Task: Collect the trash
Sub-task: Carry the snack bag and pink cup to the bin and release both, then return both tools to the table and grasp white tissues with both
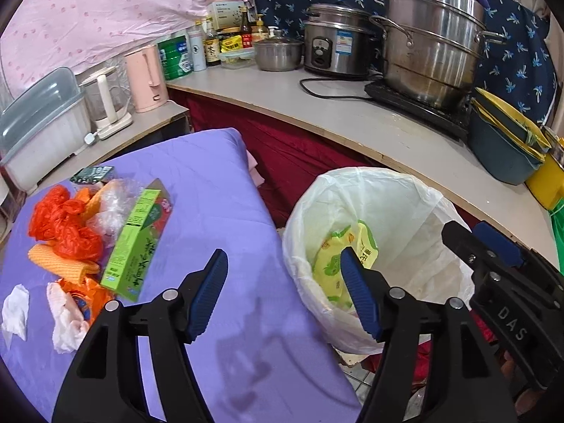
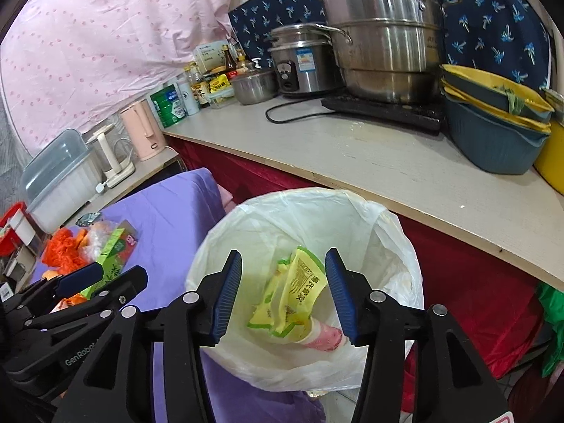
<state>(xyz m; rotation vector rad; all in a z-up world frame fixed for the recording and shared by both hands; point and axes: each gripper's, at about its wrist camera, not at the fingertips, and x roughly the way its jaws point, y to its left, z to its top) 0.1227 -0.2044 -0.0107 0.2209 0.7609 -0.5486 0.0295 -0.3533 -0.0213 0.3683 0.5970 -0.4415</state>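
Note:
A white-lined trash bin (image 1: 387,211) (image 2: 268,218) stands beside the purple-covered table (image 1: 218,183). A yellow-green wrapper (image 2: 299,292) and a pink item (image 2: 326,338) lie inside it. On the table sits a trash pile: a green box (image 1: 135,243), orange plastic bags (image 1: 65,225), clear plastic (image 1: 112,201), an orange cloth (image 1: 60,264) and white tissues (image 1: 16,306). My left gripper (image 1: 282,292) is open and empty over the table's edge by the bin. My right gripper (image 2: 283,294) is open and empty above the bin's mouth.
A counter (image 1: 352,120) behind the bin holds a large steel steamer pot (image 1: 430,42), a rice cooker (image 1: 335,46), bottles and stacked blue-yellow basins (image 1: 504,141). A pink kettle (image 1: 146,77) and a plastic container (image 1: 38,123) stand on a side shelf. Red cloth (image 2: 476,299) hangs under the counter.

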